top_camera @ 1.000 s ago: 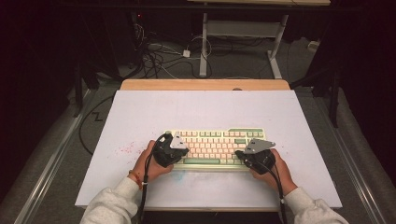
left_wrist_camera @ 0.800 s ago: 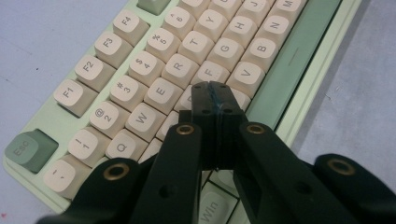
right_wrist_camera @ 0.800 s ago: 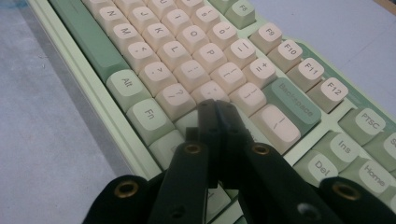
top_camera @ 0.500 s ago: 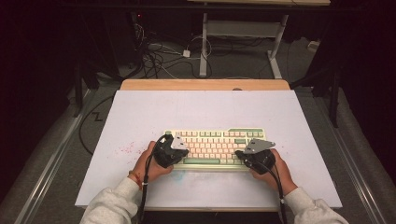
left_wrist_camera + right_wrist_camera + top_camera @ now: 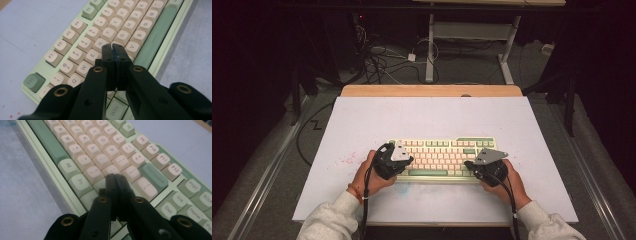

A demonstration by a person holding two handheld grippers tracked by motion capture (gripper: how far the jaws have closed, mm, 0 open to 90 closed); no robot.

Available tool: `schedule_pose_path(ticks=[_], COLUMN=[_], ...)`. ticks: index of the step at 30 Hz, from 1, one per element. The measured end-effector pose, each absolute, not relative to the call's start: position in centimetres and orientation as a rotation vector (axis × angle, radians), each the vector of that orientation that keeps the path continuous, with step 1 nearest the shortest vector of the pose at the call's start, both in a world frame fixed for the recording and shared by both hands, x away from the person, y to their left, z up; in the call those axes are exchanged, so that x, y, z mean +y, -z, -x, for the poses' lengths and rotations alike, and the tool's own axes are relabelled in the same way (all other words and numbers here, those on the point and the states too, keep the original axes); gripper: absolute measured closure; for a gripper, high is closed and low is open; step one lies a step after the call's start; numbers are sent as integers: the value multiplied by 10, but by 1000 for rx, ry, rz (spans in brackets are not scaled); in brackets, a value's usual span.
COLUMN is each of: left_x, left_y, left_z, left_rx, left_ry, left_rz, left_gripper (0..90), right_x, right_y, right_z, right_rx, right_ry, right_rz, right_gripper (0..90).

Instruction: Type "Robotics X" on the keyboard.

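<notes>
Since a second ago nothing has visibly shifted: both hands and the keyboard sit where they were.

The left gripper [image 5: 115, 48] has its two black jaws pressed together with nothing between them. Their joined tip sits over the left half of a mechanical keyboard [image 5: 130, 30], above the letter keys near R, F and G; whether it touches a key cannot be told. The right gripper [image 5: 115, 177] is likewise fully closed and empty, its tip over the keys at the right end of the letter block, close to the green Backspace key [image 5: 153, 175].

From the high view, the left gripper [image 5: 398, 160] is over the keyboard's left end and the right gripper [image 5: 479, 167] over its right end, each held in a hand of a person in light sleeves.

The keyboard [image 5: 443, 156] has cream keys with pale green accents and a green space bar. It lies flat on the near middle of a pale table [image 5: 432, 117], long side toward the person.
</notes>
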State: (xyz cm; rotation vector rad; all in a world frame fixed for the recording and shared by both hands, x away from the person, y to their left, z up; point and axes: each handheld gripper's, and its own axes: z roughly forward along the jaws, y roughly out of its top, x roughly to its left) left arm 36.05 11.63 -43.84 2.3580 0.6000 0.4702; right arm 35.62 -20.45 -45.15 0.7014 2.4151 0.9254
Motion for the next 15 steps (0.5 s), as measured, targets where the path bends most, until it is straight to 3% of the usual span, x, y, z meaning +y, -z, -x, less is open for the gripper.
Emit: schedule_pose_path(ticks=[4,15], left_x=[120,123], left_y=[439,442], left_z=[-357,-352], left_rx=[588,612], left_ry=[-488,-578], left_rz=[-2353,-2303], left_gripper=[818,602], right_x=[-206,-209], right_y=[445,438], right_z=[-353,-352], right_rx=[2393,2358], right_ry=[-943,-980], right_rz=[-693,-702], right_gripper=[900,900])
